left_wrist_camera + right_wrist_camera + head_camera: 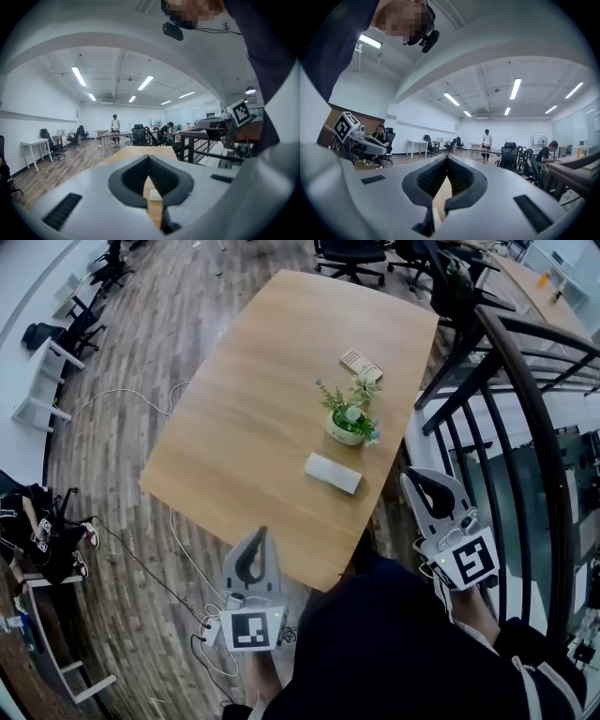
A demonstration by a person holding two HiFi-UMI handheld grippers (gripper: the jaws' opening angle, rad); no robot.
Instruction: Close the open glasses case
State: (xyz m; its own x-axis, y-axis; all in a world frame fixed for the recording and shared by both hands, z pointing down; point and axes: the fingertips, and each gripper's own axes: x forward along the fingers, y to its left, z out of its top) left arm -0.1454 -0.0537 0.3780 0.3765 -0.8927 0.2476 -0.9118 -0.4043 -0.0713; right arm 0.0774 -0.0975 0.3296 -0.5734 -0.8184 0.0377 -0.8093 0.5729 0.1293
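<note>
Head view: the glasses case (pixel 333 472) lies on the table (pixel 234 427), ahead of the left gripper (pixel 261 533) and off to its right. It is just ahead-left of the right gripper (pixel 413 475) and below it. A potted plant (pixel 349 414) stands just beyond the case. From up here the case looks low and flat, and I cannot tell how far its lid stands open. Both grippers hang off the near edge of the table, apart from the case.

Left gripper view: the left gripper (pixel 149 157) has its jaws pressed together with nothing in them. A strip of the table shows through the gap behind the tips, with a pale block (pixel 154 195) on it that may be the case.

Right gripper view: the right gripper (pixel 446 158) is likewise closed and empty, pointing level out over the room.

The case is probably light, with a stiff, smooth shell and a hinged lid, so it would likely skid under a sideways push. I would press down on the lid's free long edge, away from the hinge, and steady the base with the other gripper.
</note>
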